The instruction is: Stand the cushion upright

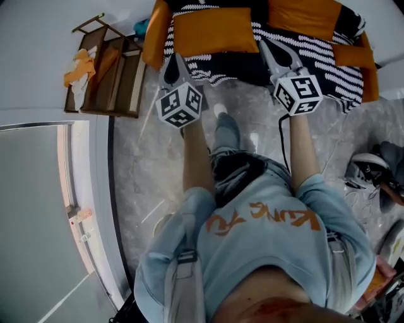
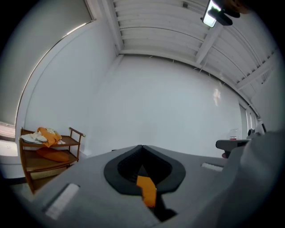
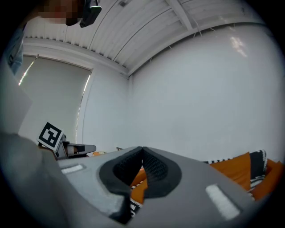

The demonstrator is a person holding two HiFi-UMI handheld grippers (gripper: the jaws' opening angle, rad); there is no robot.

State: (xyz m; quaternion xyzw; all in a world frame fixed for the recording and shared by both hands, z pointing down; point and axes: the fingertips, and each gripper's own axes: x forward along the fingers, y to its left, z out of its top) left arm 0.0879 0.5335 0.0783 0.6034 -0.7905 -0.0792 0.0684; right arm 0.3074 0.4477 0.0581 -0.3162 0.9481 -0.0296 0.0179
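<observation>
An orange cushion [image 1: 214, 30] lies flat on the sofa [image 1: 315, 47], which has a black-and-white patterned cover. A second orange cushion [image 1: 303, 16] lies to its right. My left gripper [image 1: 178, 58] is shut and empty, its tips over the sofa's front edge by the first cushion's left corner. My right gripper [image 1: 262, 43] is also shut and empty, just off that cushion's right corner. In the left gripper view the closed gripper [image 2: 141, 148] points level at a white wall. The right gripper view shows its closed gripper [image 3: 142, 149] with orange cushion [image 3: 236, 171] to the right.
A wooden shelf cart [image 1: 107, 72] with orange and white cloths stands left of the sofa, also in the left gripper view as the cart [image 2: 46, 153]. Orange bolsters [image 1: 156, 35] flank the sofa ends. Shoes [image 1: 372, 170] and cables lie on the floor at right.
</observation>
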